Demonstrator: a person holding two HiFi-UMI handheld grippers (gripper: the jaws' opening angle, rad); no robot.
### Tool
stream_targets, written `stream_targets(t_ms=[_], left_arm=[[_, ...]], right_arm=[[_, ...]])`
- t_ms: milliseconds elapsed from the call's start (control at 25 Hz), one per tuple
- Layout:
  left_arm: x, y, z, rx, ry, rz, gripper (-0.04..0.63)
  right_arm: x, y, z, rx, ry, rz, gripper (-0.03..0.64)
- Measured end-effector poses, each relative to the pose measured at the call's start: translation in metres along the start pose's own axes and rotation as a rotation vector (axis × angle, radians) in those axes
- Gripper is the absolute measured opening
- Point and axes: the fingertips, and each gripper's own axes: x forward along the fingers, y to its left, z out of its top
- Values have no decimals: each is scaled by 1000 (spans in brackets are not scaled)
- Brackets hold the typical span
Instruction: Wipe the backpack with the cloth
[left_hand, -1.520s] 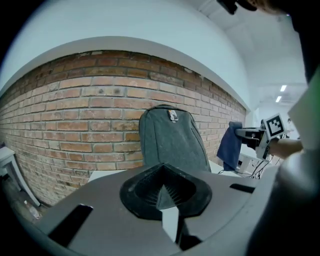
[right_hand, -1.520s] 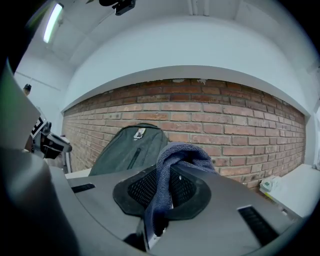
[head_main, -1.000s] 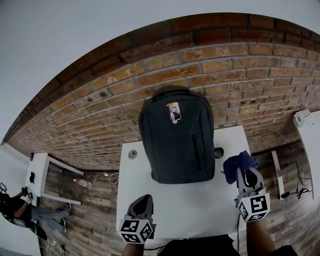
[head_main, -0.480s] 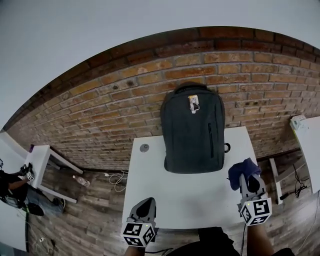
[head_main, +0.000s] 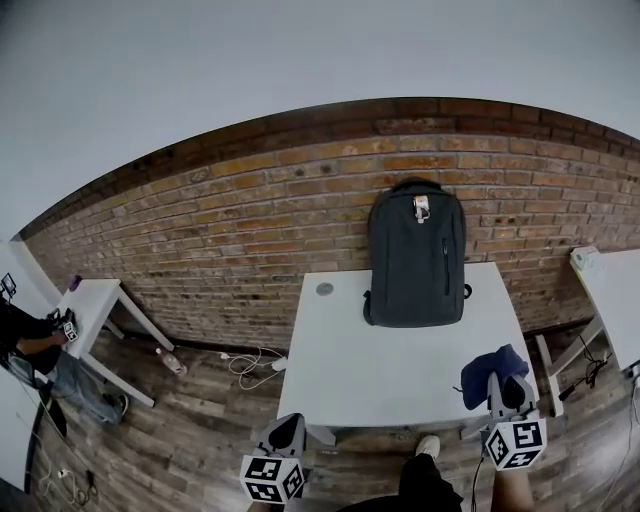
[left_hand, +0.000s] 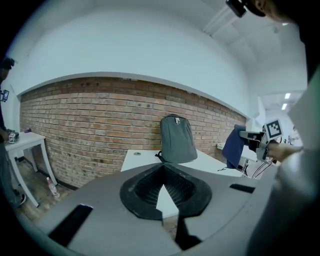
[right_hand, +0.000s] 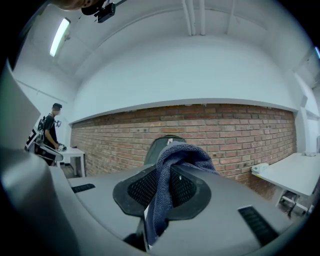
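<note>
**Cloth clamped in the right claw, backpack at the far edge of the worktop**

Closest in, the left claw (left_hand: 162, 172) hangs by the near left corner of the worktop. Its tips are together with nothing between them. The right claw (head_main: 503, 385) is clamped on a dark blue cloth (right_hand: 172, 167), which bunches over the tips and droops down between them. This claw hovers at the near right corner, well apart from the backpack. A shoe (head_main: 428, 446) shows just below the near edge.

The white worktop (head_main: 390, 350) lies open between the claws and the bag. A small round grey disc (head_main: 324, 289) sits in its far left part. The dark grey backpack (head_main: 415, 255) stands upright at the far edge against the red brick wall (head_main: 250, 210), with a small tag near its top handle. What it holds cannot be seen.

On the wooden floor (head_main: 180, 430) at the foot of the wall lie a bottle (head_main: 170, 362) and loose cables (head_main: 255, 362). A small white side table (head_main: 95, 300) stands to the left with a person (head_main: 30, 345) beside it. Another white table (head_main: 605, 290) stands to the right.
</note>
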Motion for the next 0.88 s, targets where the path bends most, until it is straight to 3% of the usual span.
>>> stream_targets(t_ms=[240,440,720,880], left_arm=[[-46,-2,-16,4,3,-48,-3],[-66,-9,-19,4,-7,-76,-3],[-93,-22,-24,6,-4,-65,-3],[-107,-54,-28,13,2,-81,-3]], right_arm=[[-73,20,7,-19,17,-51,40],[-98,26,10,-17,25,-74,40],[-127,34,19,4,0,-45,40],[-165,22,20,-11,-3,-43,40]])
